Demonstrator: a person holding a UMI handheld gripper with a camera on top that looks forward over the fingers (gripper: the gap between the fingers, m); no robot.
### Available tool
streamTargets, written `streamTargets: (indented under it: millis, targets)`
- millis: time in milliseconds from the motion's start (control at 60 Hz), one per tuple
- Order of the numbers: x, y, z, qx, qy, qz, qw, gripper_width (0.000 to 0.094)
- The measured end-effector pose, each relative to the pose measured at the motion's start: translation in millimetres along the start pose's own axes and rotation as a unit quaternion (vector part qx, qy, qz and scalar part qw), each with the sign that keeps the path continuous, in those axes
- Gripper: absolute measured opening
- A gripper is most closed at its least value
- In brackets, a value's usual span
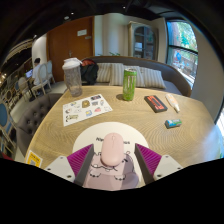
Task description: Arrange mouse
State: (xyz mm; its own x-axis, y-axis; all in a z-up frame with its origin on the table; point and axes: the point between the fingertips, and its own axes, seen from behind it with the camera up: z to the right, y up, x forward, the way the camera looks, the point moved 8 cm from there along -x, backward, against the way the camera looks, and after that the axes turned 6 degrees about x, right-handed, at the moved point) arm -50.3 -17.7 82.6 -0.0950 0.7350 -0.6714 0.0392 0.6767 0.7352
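A pale pink computer mouse (112, 149) lies on a lilac printed mouse mat (108, 176), which rests on a white round mat (90, 133) at the near edge of a round wooden table (130, 125). My gripper (115, 163) is open. The mouse stands between the fingers, with a gap to the left magenta pad (85, 160) and to the right magenta pad (148, 157). The mouse points away from me, toward the table's middle.
Beyond the mouse stand a green can (129, 84) and a clear lidded jug (72, 76). A printed sheet (86, 108) lies to the left; a dark flat case (155, 102), an orange pen (173, 101) and a small teal item (173, 123) lie to the right. A sofa (150, 75) is behind the table.
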Motion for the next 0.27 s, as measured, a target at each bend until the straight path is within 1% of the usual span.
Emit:
streamTargets:
  millis: [83, 267]
  targets:
    - [-40, -4, 7, -0.002, -0.011, -0.014, 1.0, 0.0844]
    - [-121, -43, 22, 0.02, -0.023, -0.056, 0.998, 0.085]
